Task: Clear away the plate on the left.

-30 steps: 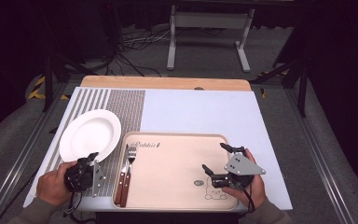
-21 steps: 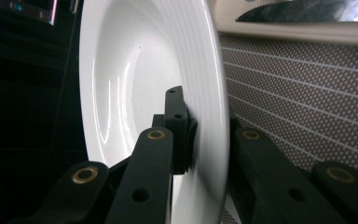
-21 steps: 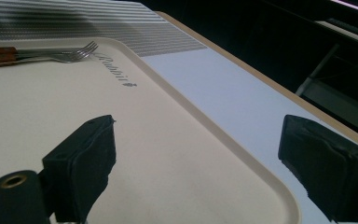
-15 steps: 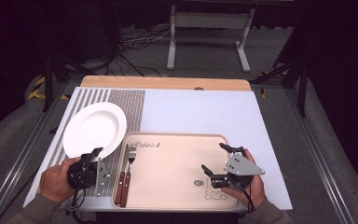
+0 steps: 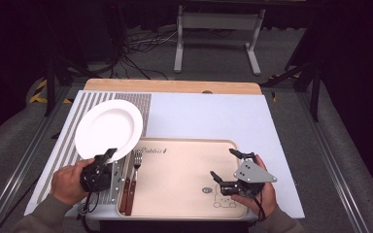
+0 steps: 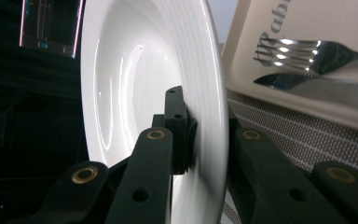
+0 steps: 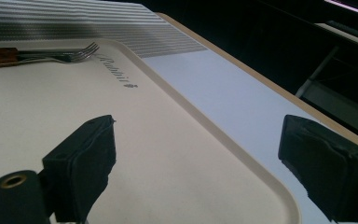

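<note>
My left gripper (image 5: 108, 156) is shut on the near rim of a white plate (image 5: 108, 128), which is lifted and tilted over the striped mat at the tray's left corner. In the left gripper view the plate (image 6: 135, 93) stands on edge between the jaws of my left gripper (image 6: 205, 140). A beige tray (image 5: 184, 204) lies at the table's front. A fork (image 5: 136, 162) and a knife (image 5: 124, 191) with wooden handles lie along its left side. My right gripper (image 5: 226, 162) rests open on the tray's right part; its view shows my right gripper (image 7: 196, 158) with jaws wide apart over the tray (image 7: 135, 154).
A striped grey mat (image 5: 68, 131) covers the left of the white table top (image 5: 213, 116), with a wooden strip (image 5: 175, 86) along the far edge. A metal stand (image 5: 218, 29) and cables lie on the floor beyond. The fork (image 7: 70, 53) shows far off in the right gripper view.
My left gripper has carried the plate up and to the right, toward the tray, tilting it more. The right gripper has stayed put.
</note>
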A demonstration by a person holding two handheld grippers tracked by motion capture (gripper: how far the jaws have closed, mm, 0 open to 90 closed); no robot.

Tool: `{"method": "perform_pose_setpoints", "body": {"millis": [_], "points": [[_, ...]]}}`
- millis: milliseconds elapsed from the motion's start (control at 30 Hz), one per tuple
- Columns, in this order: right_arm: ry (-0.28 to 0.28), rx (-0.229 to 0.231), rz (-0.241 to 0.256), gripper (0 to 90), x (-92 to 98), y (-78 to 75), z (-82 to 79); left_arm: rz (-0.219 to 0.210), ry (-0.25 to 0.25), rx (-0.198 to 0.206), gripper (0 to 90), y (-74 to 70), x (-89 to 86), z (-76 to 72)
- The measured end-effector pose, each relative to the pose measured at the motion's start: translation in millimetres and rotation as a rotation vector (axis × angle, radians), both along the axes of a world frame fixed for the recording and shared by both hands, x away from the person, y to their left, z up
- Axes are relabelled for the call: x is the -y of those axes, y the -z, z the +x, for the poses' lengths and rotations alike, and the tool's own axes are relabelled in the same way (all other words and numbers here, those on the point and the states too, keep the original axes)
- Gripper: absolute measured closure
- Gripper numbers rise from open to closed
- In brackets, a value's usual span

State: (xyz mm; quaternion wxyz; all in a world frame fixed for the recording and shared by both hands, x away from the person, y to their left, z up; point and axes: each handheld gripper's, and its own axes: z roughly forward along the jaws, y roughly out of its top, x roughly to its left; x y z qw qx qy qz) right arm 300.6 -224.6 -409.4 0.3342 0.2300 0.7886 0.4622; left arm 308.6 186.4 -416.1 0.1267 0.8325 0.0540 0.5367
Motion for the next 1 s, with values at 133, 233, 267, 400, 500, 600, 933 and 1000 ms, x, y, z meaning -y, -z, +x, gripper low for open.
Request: {"method": "perform_pose_setpoints", "body": {"millis": [133, 233, 267, 400, 500, 600, 933, 1000], "points": [[0.003, 0.004, 0.001, 12.3, 0.6, -0.7, -0.2, -0.006, 0.029, -0.006, 82.1, -1.3, 11.1, 0.4], [0.005, 0.005, 0.001, 12.3, 0.9, -0.8, -0.1, 0.002, 0.041, -0.002, 82.1, -1.7, 15.2, 0.2], [0.007, 0.005, 0.001, 12.3, 1.2, -0.6, 0.0, 0.002, 0.045, -0.001, 82.2, -1.7, 17.9, -0.3], [0.013, 0.007, 0.009, 12.3, 3.5, -1.5, 0.2, 0.009, 0.073, -0.002, 82.1, -2.0, 28.1, -0.2], [0.016, 0.009, 0.012, 12.3, 4.4, -1.8, 0.4, 0.017, 0.089, 0.003, 82.2, -1.9, 32.6, -0.3], [0.019, 0.006, 0.012, 12.3, 4.8, -1.7, 0.7, 0.012, 0.11, -0.014, 82.1, -0.9, 41.5, -3.3], [0.047, 0.007, 0.022, 12.3, 9.8, -1.9, 3.3, 0.04, 0.193, -0.031, 82.2, 5.0, 65.7, -10.7], [0.06, 0.012, 0.026, 12.3, 11.6, -2.7, 3.5, 0.042, 0.213, -0.037, 82.1, 7.5, 71.7, -12.3]]}}
